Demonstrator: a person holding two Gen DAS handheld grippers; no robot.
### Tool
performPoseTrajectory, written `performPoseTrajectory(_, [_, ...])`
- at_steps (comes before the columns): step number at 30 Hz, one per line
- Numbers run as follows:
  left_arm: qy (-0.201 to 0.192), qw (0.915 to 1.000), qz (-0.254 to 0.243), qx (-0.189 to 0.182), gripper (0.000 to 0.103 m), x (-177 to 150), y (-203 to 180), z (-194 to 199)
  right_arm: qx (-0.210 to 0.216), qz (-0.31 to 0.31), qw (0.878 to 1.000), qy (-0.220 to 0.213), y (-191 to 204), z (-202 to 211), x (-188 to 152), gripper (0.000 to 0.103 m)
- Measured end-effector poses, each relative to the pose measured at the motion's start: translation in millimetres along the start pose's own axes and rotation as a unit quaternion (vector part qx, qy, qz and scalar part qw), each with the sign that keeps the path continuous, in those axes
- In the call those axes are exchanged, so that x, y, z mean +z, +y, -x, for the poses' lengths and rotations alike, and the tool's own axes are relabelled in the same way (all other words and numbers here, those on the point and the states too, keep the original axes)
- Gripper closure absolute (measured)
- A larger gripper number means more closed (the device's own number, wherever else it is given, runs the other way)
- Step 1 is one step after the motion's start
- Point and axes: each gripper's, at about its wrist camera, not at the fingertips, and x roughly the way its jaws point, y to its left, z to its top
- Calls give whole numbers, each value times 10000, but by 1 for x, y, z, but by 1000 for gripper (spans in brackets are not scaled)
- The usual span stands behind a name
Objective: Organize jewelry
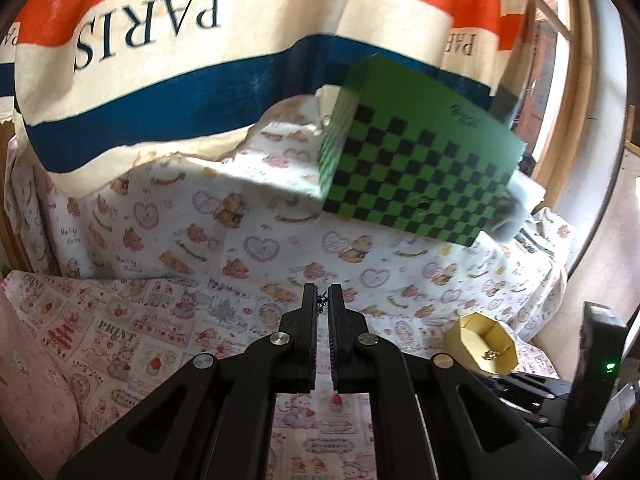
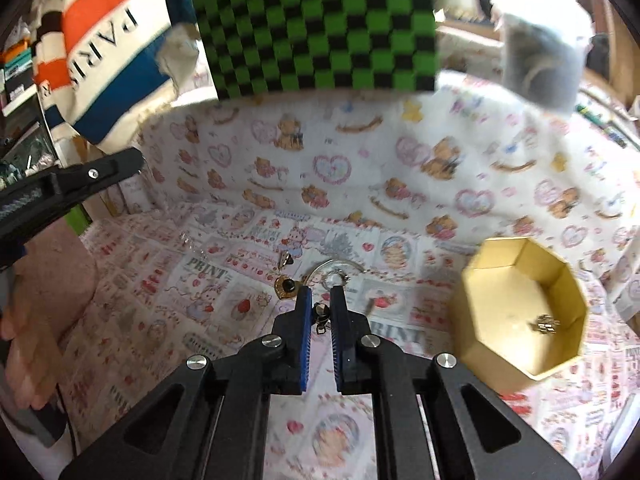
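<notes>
My right gripper (image 2: 321, 294) is nearly shut around a small dark earring (image 2: 320, 312) hanging between its fingers, just above the printed cloth. More jewelry lies in front of it: a gold and black piece (image 2: 285, 287), a small pendant (image 2: 285, 259) and a silver hoop (image 2: 334, 270). A yellow octagonal box (image 2: 520, 312) at right holds a small gold piece (image 2: 544, 325). My left gripper (image 1: 322, 294) is shut on a thin dark chain (image 1: 321, 303). The box also shows in the left wrist view (image 1: 482, 343).
A green and black checkered box (image 1: 412, 152) sits on the raised bear-print cloth behind, also in the right wrist view (image 2: 320, 28). A striped PARIS bag (image 1: 160, 60) hangs behind. A clear plastic pouch (image 2: 540, 60) lies far right.
</notes>
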Motion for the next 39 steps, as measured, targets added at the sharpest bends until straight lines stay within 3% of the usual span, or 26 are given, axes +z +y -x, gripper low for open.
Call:
performPoseTrajectory(9, [-323,9994,-99,82,99,-1,-15,17,-95,-164,9959,-884,-34,67,-1,93])
performPoseTrajectory(14, [-575,9969,-409,337,99,-5,-33,27,-473,-322,9895,-1324,-60,88,-9,93])
performPoseTrajectory(16, [-782,9943,-636,338,99,-4,-46,39,-639,-352,9877,-1384,-67,92,-12,93])
performPoseTrajectory(21, [-1050,9894,-1001,97,99,7,-83,60,-545,-647,9857,-1461,-95,102,-11,93])
performPoseTrajectory(29, [-498,9912,-1187,-307,99,26,-149,36,-494,-1051,9804,-1594,-122,111,-11,93])
performPoseTrajectory(34, [-115,9900,-1317,-492,99,25,-180,10,239,-1736,9757,-1318,-145,103,-13,93])
performPoseTrajectory(39, [351,9880,-1294,-767,99,17,-200,-17,116,-2008,9737,-1070,-161,88,-16,93])
